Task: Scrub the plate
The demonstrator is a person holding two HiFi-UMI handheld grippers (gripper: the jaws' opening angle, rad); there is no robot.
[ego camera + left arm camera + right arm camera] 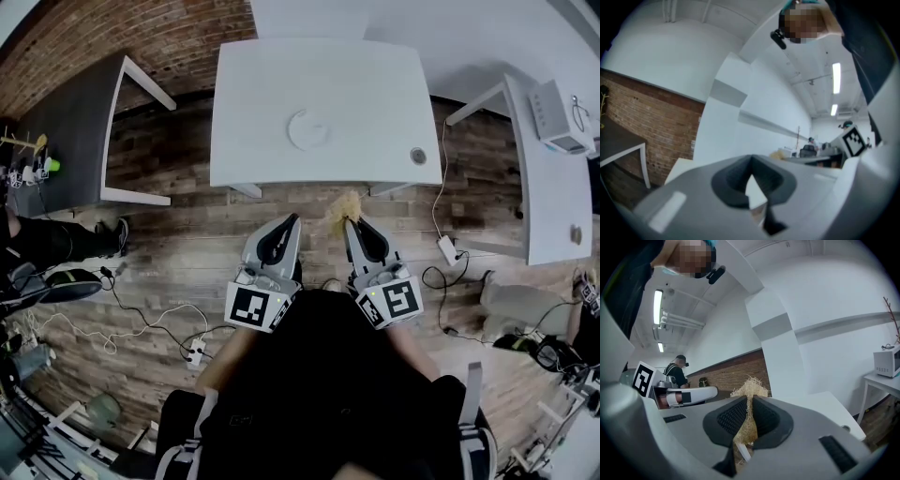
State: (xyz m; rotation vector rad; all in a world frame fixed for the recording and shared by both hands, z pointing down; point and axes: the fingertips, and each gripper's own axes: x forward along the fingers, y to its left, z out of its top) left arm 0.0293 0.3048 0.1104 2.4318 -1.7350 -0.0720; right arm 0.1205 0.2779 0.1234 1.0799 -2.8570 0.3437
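Observation:
A white plate (308,129) lies near the middle of the white table (375,84), well ahead of both grippers. My right gripper (351,222) is shut on a straw-coloured fibre scrubber (342,210), held over the wooden floor short of the table's near edge. In the right gripper view the scrubber (748,394) sticks up from between the shut jaws. My left gripper (292,221) hangs beside it, also over the floor, jaws together with nothing in them (751,161).
A small round object (417,156) sits at the white table's near right corner. A dark table (66,122) stands to the left, another white table (548,187) with a white appliance (560,117) to the right. Cables and power strips (195,353) lie on the floor.

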